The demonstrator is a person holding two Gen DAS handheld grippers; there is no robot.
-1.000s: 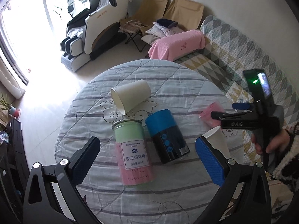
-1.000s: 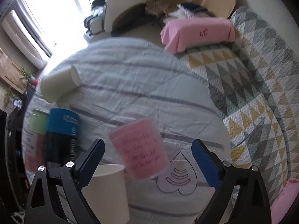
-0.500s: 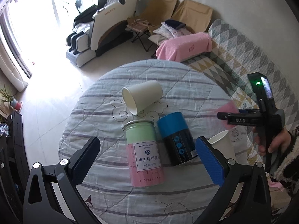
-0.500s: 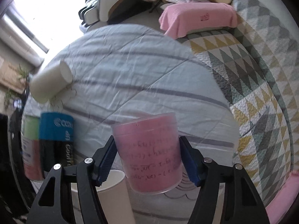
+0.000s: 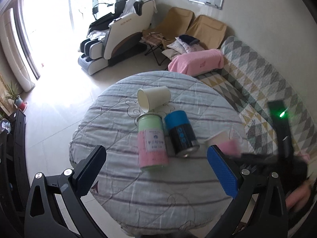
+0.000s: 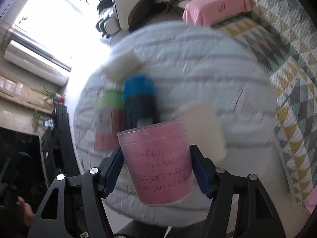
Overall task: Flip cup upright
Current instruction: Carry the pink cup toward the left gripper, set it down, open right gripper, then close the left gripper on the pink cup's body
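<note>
My right gripper is shut on a pink translucent plastic cup with handwriting on it and holds it lifted above the round table, its wide rim toward the camera's top. In the left wrist view the pink cup is a blur at the right, held by the right gripper. My left gripper is open and empty above the table's near edge. A white paper cup lies on its side at the far middle. Another white paper cup stands beside the pink one.
A green and pink canister and a blue and black canister lie on the striped tablecloth at its middle. A patterned sofa is to the right, a massage chair beyond the table.
The right gripper closed on the pink cup and lifted it off the table, moving toward me. The left gripper pulled back and up, so the table looks smaller.
</note>
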